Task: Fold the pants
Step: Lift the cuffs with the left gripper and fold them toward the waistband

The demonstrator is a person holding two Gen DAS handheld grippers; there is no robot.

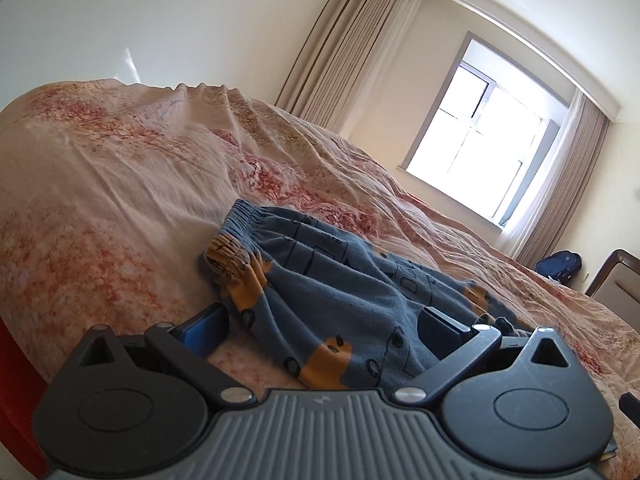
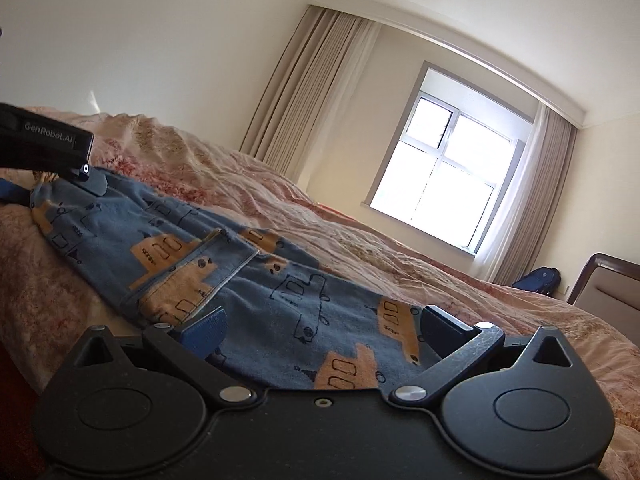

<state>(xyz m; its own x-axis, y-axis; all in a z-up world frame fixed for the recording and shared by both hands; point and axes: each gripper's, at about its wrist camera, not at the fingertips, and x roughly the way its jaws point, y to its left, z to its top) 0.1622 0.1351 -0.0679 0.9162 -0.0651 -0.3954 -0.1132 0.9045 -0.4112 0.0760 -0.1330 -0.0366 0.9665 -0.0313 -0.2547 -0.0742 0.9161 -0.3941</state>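
The pants (image 2: 224,264) lie spread along the near edge of the bed (image 1: 100,184), laid flat, I'd judge, so both ends can be lifted together. The left tool (image 1: 320,326) straddles the bunched cloth near the waistband (image 1: 244,216), fingers wide apart, gripping nothing. The right tool (image 2: 322,322), equally spread, sits over the leg end. Only the right view shows the leg hem (image 2: 236,260) folded over.

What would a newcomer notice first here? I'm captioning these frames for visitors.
The blue pants with orange vehicle prints, spread across the pink floral bedspread, catch the eye first. Both the left gripper and right gripper sit open over the fabric. Behind, a bright window glows between beige curtains.
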